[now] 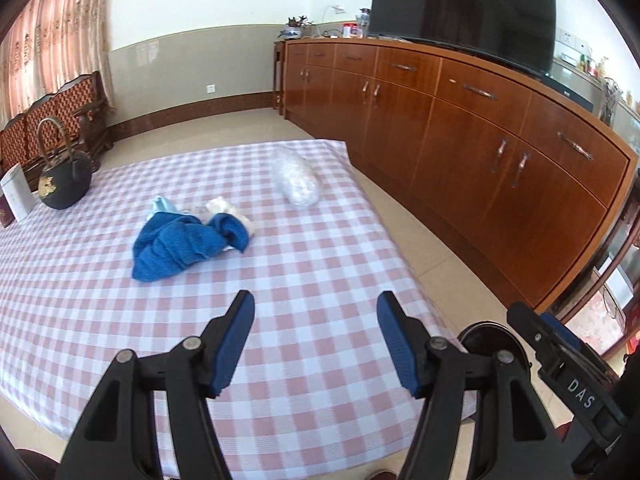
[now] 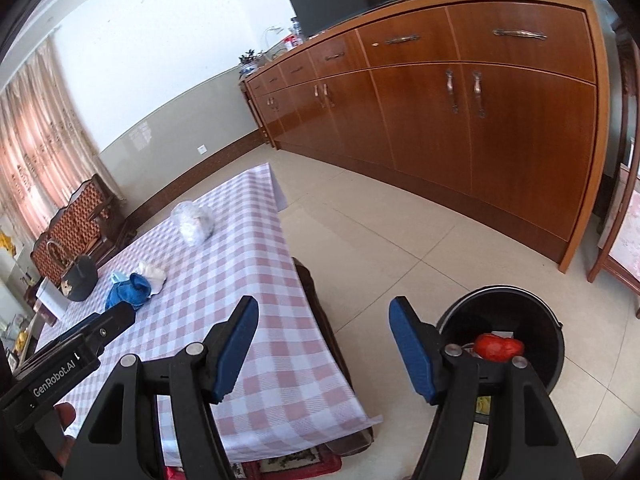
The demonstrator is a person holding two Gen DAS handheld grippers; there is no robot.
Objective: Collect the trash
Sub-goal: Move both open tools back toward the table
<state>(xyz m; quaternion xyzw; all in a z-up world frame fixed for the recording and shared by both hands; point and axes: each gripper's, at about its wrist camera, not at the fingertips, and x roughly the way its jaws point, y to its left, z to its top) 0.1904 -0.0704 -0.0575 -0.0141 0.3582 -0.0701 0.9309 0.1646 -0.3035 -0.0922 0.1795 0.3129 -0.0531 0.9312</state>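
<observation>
A clear crumpled plastic bag (image 1: 297, 181) lies on the checked tablecloth (image 1: 312, 264) near the far right corner; it also shows in the right wrist view (image 2: 195, 222). White crumpled paper (image 1: 224, 207) lies beside a blue cloth (image 1: 186, 245), mid-table. A black bin (image 2: 516, 320) stands on the floor right of the table and holds a red crumpled wrapper (image 2: 499, 347). My left gripper (image 1: 316, 316) is open and empty above the table's near part. My right gripper (image 2: 324, 322) is open and empty, above the table edge next to the bin.
A black iron kettle (image 1: 64, 176) and a white box (image 1: 17, 196) stand at the table's far left. A long wooden sideboard (image 1: 460, 128) with a TV (image 1: 464, 8) runs along the right. Wooden chairs (image 1: 60, 120) stand behind the table. Tiled floor (image 2: 400, 232) lies between table and sideboard.
</observation>
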